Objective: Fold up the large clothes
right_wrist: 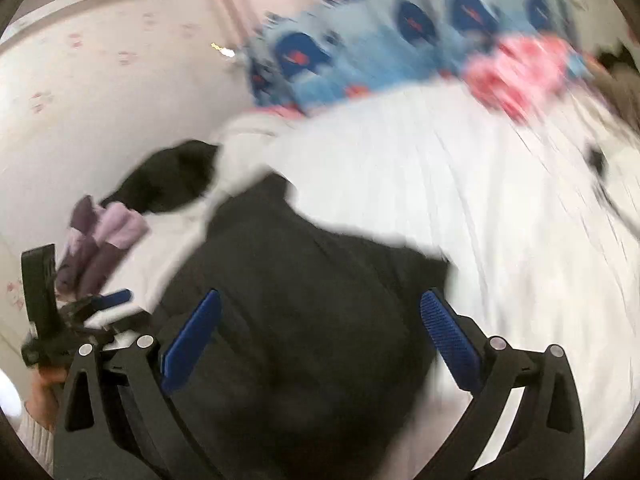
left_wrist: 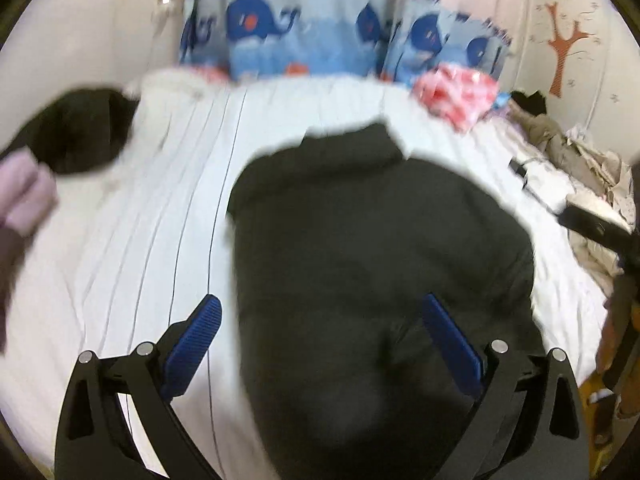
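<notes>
Left wrist view: the left gripper [left_wrist: 322, 344] is wide apart and holds nothing. It hangs over a dark coat [left_wrist: 376, 240] lying on the white bed [left_wrist: 168, 208]. The right gripper [right_wrist: 320, 340] is also spread wide and empty, above the same coat [right_wrist: 304, 300]. Whale pillows [left_wrist: 280, 36] sit at the far end.

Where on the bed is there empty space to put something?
Bare striped sheet lies between the black jacket and the purple folded clothes. The far right edge is crowded with a rumpled clothes pile.
</notes>
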The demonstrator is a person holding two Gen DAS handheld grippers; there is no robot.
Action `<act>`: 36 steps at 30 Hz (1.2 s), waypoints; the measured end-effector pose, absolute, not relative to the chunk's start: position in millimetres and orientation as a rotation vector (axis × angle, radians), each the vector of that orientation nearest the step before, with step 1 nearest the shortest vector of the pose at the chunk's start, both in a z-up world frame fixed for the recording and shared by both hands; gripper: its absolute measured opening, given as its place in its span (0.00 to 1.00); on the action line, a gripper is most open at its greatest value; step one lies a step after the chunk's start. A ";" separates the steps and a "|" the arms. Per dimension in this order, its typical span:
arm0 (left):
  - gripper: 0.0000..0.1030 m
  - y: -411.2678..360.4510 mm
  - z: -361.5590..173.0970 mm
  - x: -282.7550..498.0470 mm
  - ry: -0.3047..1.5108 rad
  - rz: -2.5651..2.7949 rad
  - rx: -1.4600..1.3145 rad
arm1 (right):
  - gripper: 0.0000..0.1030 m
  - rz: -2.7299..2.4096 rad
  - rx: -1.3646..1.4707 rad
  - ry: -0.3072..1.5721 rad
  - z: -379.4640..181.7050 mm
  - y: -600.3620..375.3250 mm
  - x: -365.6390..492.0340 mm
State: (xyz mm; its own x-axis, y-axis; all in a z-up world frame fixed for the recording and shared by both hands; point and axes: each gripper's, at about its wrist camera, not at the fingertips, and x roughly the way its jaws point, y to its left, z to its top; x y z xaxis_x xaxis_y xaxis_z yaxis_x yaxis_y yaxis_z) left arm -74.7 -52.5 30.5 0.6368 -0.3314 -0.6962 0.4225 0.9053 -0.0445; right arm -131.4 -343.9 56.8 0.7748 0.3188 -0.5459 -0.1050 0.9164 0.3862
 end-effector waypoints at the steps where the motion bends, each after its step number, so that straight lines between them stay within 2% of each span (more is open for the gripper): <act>1: 0.93 -62.7 31.8 -69.0 0.764 -0.442 0.130 | 0.94 0.270 0.346 0.648 60.4 -332.7 -108.9; 4: 0.93 -88.7 10.1 -50.9 0.832 -0.478 0.141 | 0.94 0.312 0.303 0.720 42.6 -310.0 -50.2; 7: 0.94 -102.8 -14.8 -58.9 0.832 -0.481 0.187 | 0.94 0.231 0.309 0.887 -28.2 -316.0 -3.2; 9: 0.94 -105.9 -17.0 -67.6 0.814 -0.529 0.167 | 0.94 0.200 0.393 0.908 -68.2 -344.4 7.0; 11: 0.94 -114.9 -18.9 -67.3 0.828 -0.558 0.151 | 0.94 0.162 0.423 0.925 -80.8 -359.9 8.3; 16: 0.94 -130.4 -27.2 -73.3 0.829 -0.533 0.169 | 0.94 0.104 0.387 0.975 -62.5 -362.6 1.0; 21: 0.94 -105.6 -28.6 -72.6 0.849 -0.602 0.015 | 0.94 0.140 0.374 0.840 -19.3 -351.9 -67.3; 24: 0.94 -89.1 -31.3 -61.7 0.879 -0.663 -0.135 | 0.94 0.093 0.212 0.926 -40.1 -344.1 -69.0; 28: 0.93 -80.1 -30.3 -60.2 0.912 -0.705 -0.225 | 0.94 0.076 0.214 0.989 -56.6 -346.7 -64.9; 36: 0.94 -74.5 -31.1 -59.3 0.913 -0.699 -0.233 | 0.94 0.213 0.228 0.805 -3.3 -307.8 -151.5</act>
State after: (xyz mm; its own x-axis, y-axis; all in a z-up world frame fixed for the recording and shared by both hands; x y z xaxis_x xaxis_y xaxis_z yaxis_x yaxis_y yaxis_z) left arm -59.3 -74.5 -31.1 0.4109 -0.6445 -0.6449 0.4546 0.7579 -0.4678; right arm -151.5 -307.8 -3.3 0.6741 0.2736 -0.6861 -0.1011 0.9543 0.2812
